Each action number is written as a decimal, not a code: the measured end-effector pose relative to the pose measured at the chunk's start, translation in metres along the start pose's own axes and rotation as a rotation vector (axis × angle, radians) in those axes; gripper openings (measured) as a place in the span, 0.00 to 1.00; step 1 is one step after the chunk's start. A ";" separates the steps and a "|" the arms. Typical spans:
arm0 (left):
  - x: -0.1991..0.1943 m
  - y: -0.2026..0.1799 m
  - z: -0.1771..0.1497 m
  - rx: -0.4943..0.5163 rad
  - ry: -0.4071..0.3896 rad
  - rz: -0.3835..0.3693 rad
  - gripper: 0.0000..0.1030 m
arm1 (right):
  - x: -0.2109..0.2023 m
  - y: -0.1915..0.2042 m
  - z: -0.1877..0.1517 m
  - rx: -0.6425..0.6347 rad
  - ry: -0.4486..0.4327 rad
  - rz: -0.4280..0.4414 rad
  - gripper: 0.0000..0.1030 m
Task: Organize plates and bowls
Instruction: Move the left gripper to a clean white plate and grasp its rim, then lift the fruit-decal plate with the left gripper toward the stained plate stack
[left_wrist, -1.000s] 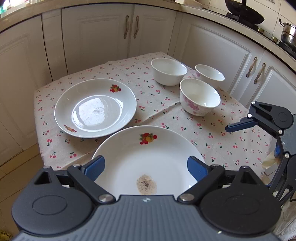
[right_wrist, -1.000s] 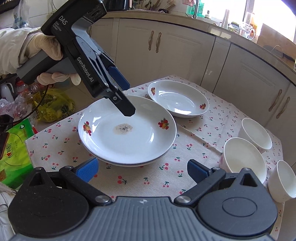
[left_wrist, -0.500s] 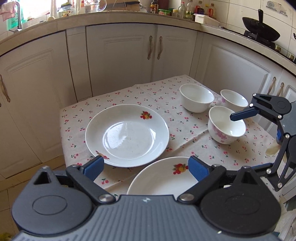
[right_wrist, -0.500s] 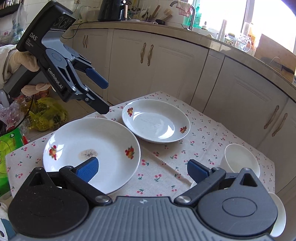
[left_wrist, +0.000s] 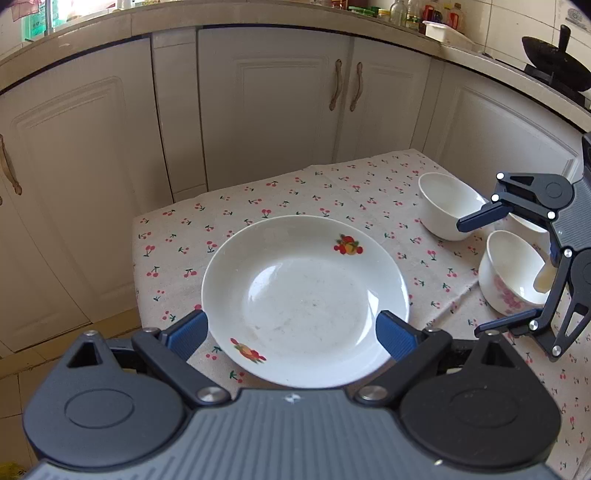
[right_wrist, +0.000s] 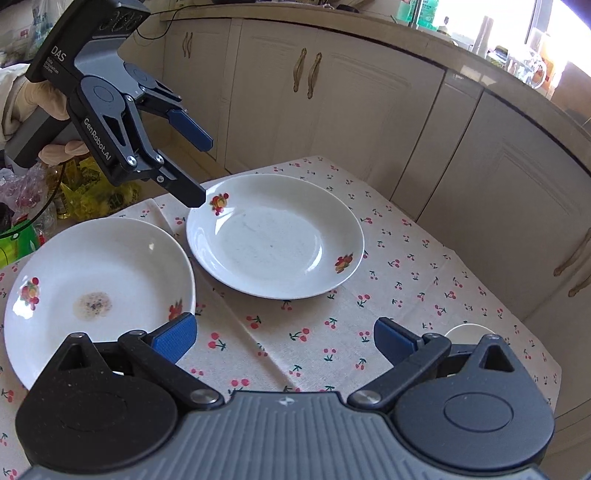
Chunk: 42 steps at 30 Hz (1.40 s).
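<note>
Two white plates with fruit prints lie on the cherry-print tablecloth (right_wrist: 388, 280). My left gripper (left_wrist: 291, 336) is open, with the clean plate (left_wrist: 306, 299) framed between its blue pads. In the right wrist view the left gripper (right_wrist: 201, 170) hangs over the clean plate's (right_wrist: 275, 236) left rim, its lower finger close to the fruit print. The stained plate (right_wrist: 99, 288) lies to the left of it. My right gripper (right_wrist: 284, 339) is open over bare cloth, with nothing in it. From the left wrist view the right gripper (left_wrist: 471, 277) hovers by the bowls.
Three white bowls stand at the table's right: a plain bowl (left_wrist: 448, 210), a pink-flowered bowl (left_wrist: 511, 273), and a third bowl (left_wrist: 528, 223) mostly hidden behind the right gripper. Cream cabinets (left_wrist: 273, 110) wrap the table's far sides. Bags (right_wrist: 92, 192) sit on the floor at left.
My left gripper has moved off the stained plate and now frames the clean plate. My right gripper has shifted sideways too, so the bowls have nearly left its view.
</note>
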<state>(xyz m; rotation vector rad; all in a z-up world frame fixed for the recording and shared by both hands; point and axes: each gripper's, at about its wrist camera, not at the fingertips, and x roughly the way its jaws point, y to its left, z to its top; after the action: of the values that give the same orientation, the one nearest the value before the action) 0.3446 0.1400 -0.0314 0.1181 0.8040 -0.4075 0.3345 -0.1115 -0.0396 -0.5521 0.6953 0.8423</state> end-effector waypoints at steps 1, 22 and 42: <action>0.004 0.002 0.002 -0.003 0.005 0.003 0.94 | 0.005 -0.004 0.000 0.008 0.012 0.005 1.00; 0.067 0.042 0.013 -0.113 0.116 -0.047 0.94 | 0.096 -0.033 0.024 -0.016 0.258 0.152 1.00; 0.087 0.047 0.018 -0.133 0.161 -0.135 0.94 | 0.110 -0.031 0.036 -0.153 0.252 0.282 1.00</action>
<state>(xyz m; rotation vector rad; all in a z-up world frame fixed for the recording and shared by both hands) 0.4297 0.1511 -0.0839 -0.0283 0.9991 -0.4742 0.4238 -0.0509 -0.0924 -0.7159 0.9595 1.1072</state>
